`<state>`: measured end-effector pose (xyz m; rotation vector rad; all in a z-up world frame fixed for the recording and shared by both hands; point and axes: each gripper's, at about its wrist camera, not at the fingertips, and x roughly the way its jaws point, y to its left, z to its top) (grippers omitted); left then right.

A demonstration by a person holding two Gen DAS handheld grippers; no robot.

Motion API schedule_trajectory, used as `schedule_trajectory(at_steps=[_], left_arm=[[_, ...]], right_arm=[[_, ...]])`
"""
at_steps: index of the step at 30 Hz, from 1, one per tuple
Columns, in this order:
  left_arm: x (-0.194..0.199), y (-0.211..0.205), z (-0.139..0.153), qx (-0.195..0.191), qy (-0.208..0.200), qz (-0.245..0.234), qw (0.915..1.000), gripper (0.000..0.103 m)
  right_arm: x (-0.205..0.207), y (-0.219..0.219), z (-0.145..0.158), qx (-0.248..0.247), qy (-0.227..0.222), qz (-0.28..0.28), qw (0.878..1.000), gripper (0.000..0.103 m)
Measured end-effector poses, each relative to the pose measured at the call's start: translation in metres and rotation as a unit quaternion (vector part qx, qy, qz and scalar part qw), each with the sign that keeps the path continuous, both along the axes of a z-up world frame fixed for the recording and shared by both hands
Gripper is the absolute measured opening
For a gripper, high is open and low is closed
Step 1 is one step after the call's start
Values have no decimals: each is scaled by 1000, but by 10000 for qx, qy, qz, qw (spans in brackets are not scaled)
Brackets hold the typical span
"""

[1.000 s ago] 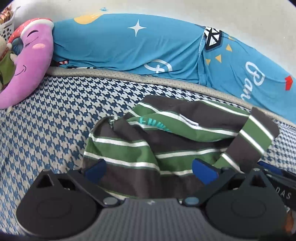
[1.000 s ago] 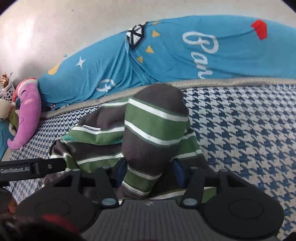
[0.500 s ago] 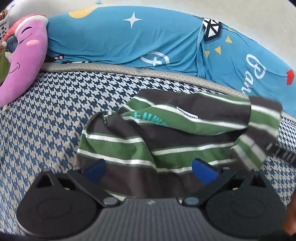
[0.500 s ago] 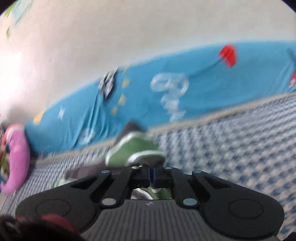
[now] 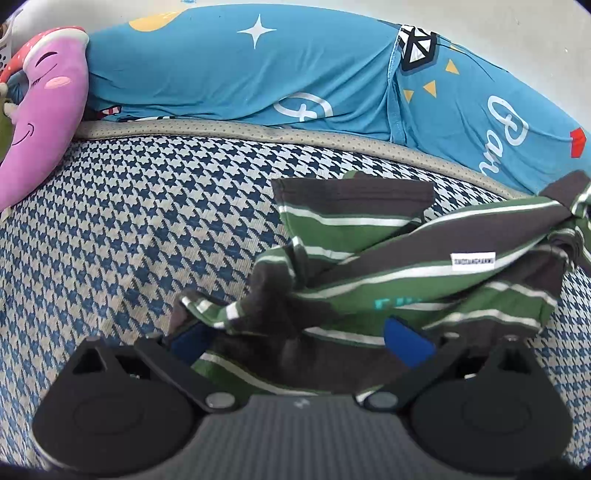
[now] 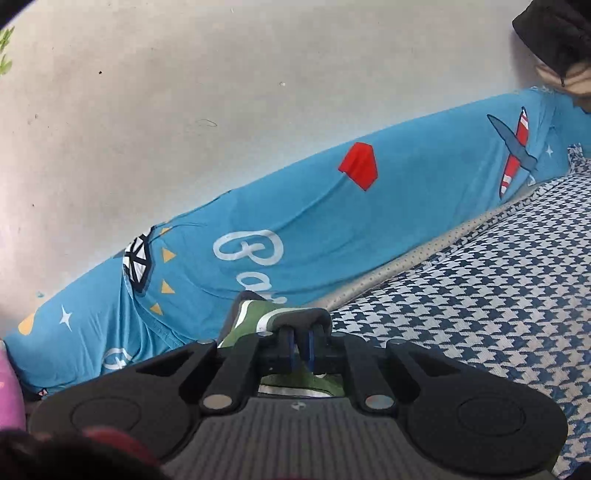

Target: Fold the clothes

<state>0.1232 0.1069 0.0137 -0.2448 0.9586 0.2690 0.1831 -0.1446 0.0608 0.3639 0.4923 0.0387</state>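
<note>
A green, dark grey and white striped shirt [image 5: 406,258] lies crumpled on the houndstooth bed cover [image 5: 129,221]. Its right part is pulled taut, up towards the right edge of the left wrist view. My left gripper [image 5: 295,343] is open just above the shirt's near edge, and cloth lies loose between its blue pads [image 5: 406,345]. My right gripper [image 6: 300,350] is shut on a fold of the striped shirt [image 6: 258,317] and holds it lifted off the bed. The rest of the shirt is hidden below that gripper's body.
A long blue printed bolster [image 5: 258,74] runs along the pale wall [image 6: 221,92] behind the bed. A pink moon plush [image 5: 40,110] lies at the far left. Something dark [image 6: 554,29] sits in the top right corner of the right wrist view.
My right gripper closed on the shirt's folded sleeve, then rose and swung right, dragging the cloth up and to the right. The shirt stretched and shifted right under the still, open left gripper.
</note>
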Motion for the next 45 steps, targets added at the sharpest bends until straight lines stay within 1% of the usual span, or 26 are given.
schedule_trajectory(at_steps=[3,5,6,7,8,9,10,11,12,15,18,21,24,28,30,32,34,36,38,41,45], left_arm=[[-1,2,2,-14,-19,29,10000,103],[-1,2,2,-23,-35,31,10000,103],[-2,2,3,-22,-41,28,10000,103],[-2,2,3,-19,-49,18,10000,103],[-3,2,3,-18,-56,2,10000,103],[-3,1,4,-15,-59,-5,10000,103],[-3,1,4,-11,-62,-12,10000,103],[-3,0,4,-8,-64,-18,10000,103],[-2,0,4,3,-66,-19,10000,103],[-2,-2,5,22,-77,-22,10000,103],[-1,-3,4,33,-73,-32,10000,103],[0,-4,4,57,-76,-38,9999,103],[0,-5,4,83,-82,-58,9999,103],[0,-7,4,119,-87,-91,9998,103],[0,-8,4,137,-90,-107,9998,103],[0,-9,4,151,-98,-115,9998,103],[0,-9,4,157,-114,-112,9998,103],[0,-9,4,164,-113,-115,9997,103],[1,-9,4,172,-112,-119,9997,103],[1,-10,4,183,-110,-124,9997,103],[2,-10,4,198,-107,-132,9997,103]], right_arm=[[-1,-3,3,3,-61,64,10000,10],[2,-9,3,120,38,85,9999,16],[5,-14,1,290,171,126,9994,22],[9,-20,-2,479,332,168,9982,33],[11,-24,-6,571,504,125,9970,37],[13,-27,-9,481,703,-12,9964,41],[15,-27,-12,239,923,-170,9953,41],[15,-28,-14,36,1053,-277,9941,41],[14,-31,-17,-54,1070,-335,9937,41],[11,-37,-18,-56,1029,-213,9944,41],[6,-37,-12,-272,888,-75,9956,41],[1,-39,-10,-418,886,119,9951,41],[-3,-42,-11,-428,991,366,9935,41],[-12,-44,-17,-320,1177,787,9894,41],[-15,-44,-19,-344,1243,866,9878,41],[-19,-46,-19,-460,1218,833,9880,41],[-23,-49,-18,-442,1205,923,9874,41],[-25,-50,-21,-312,1307,1164,9841,41],[-27,-47,-28,-235,1458,1472,9780,41],[-31,-37,-42,-301,1720,1923,9657,41],[-35,-28,-62,-404,2058,2275,9509,41]])
